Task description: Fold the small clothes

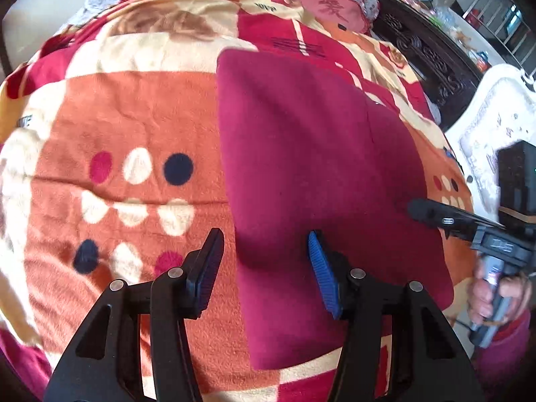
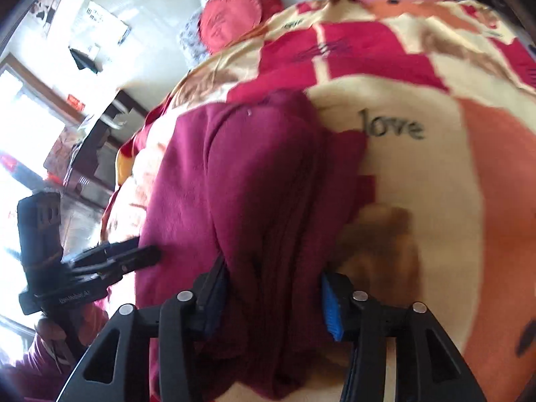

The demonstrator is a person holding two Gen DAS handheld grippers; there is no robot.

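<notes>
Spread across a bed, a fleecy blanket (image 1: 134, 107) in orange, cream and red blocks — dotted with dark, cream and red ovals and printed with the word "love" (image 2: 393, 129) — serves as the work surface. On it lies a maroon garment (image 1: 318, 154) of soft, napped cloth; from the left wrist camera it shows as a flat, roughly rectangular panel with rounded corners and one straight seam line running down its right part.

From the right wrist camera the same maroon garment (image 2: 254, 184) is bunched into long vertical folds, rising in a ridge between the two fingers of the right gripper (image 2: 273, 298). Its black left finger presses into the cloth; the blue ribbed pad (image 2: 330, 308) on the right stands just beside the fold, and whether it touches cannot be told through the blur.

The left gripper (image 1: 264, 268) points steeply down at the garment's left edge with its jaws part-way apart and nothing pinched — the black pad over bare blanket, the blue ribbed pad (image 1: 321, 274) over maroon cloth.

At the right of the left-hand view, the right gripper (image 1: 435, 214) reaches in over the garment's far side, a hand (image 1: 485, 291) wrapped round its handle. Round red cushions (image 1: 328, 6) with embroidered characters rest at the head of the bed, beside dark carved wooden furniture (image 1: 432, 57).
</notes>
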